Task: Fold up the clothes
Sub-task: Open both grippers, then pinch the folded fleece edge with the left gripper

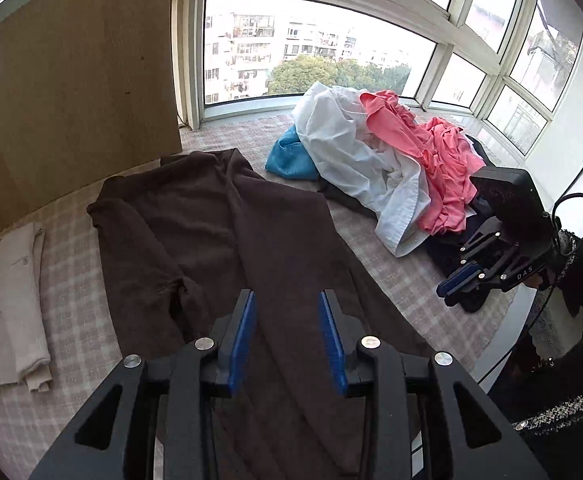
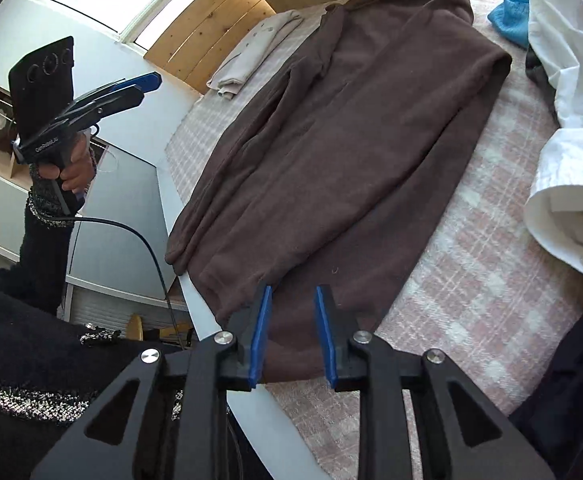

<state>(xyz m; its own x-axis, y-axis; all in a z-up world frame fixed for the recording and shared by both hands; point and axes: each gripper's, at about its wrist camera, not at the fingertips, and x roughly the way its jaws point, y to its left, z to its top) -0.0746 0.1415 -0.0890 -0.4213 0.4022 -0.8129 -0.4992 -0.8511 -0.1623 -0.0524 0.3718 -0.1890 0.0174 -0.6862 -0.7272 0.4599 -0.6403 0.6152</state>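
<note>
Clothes lie across a checked pink-and-white cover (image 1: 391,280) on a wide ledge under the windows (image 1: 315,48). One brown garment (image 1: 219,220) is spread flat in the middle, folded lengthwise, its hem reaching the near edge and its collar pointing far toward a wooden board (image 1: 71,92). One beige buttoned garment (image 1: 9,300), already folded, sits at the left edge, apart from the brown one. To the far right is a loose heap of unfolded pieces: one white shirt (image 1: 351,160), one coral-pink piece (image 1: 439,160), one blue knit item (image 1: 291,156) at the heap's left side, and something dark (image 1: 451,252) under the near end of the heap; whether the dark cloth is one piece or more I cannot tell.

Two grippers are in view, each held by a hand. The left gripper (image 1: 287,336) hangs above the brown garment's lower half, its blue-padded jaws parted with nothing between them and no cloth touching the pads. The right gripper (image 2: 293,330) hangs over the brown garment's near hem, beside the ledge's white edge (image 2: 211,320); its jaws are also parted and empty. In the right wrist view the left gripper appears raised off to the left, clear of the ledge, gripped by a hand (image 2: 77,168) in a dark sleeve (image 2: 43,248) with speckled trim; one black cable (image 2: 139,240) runs down from it.
</note>
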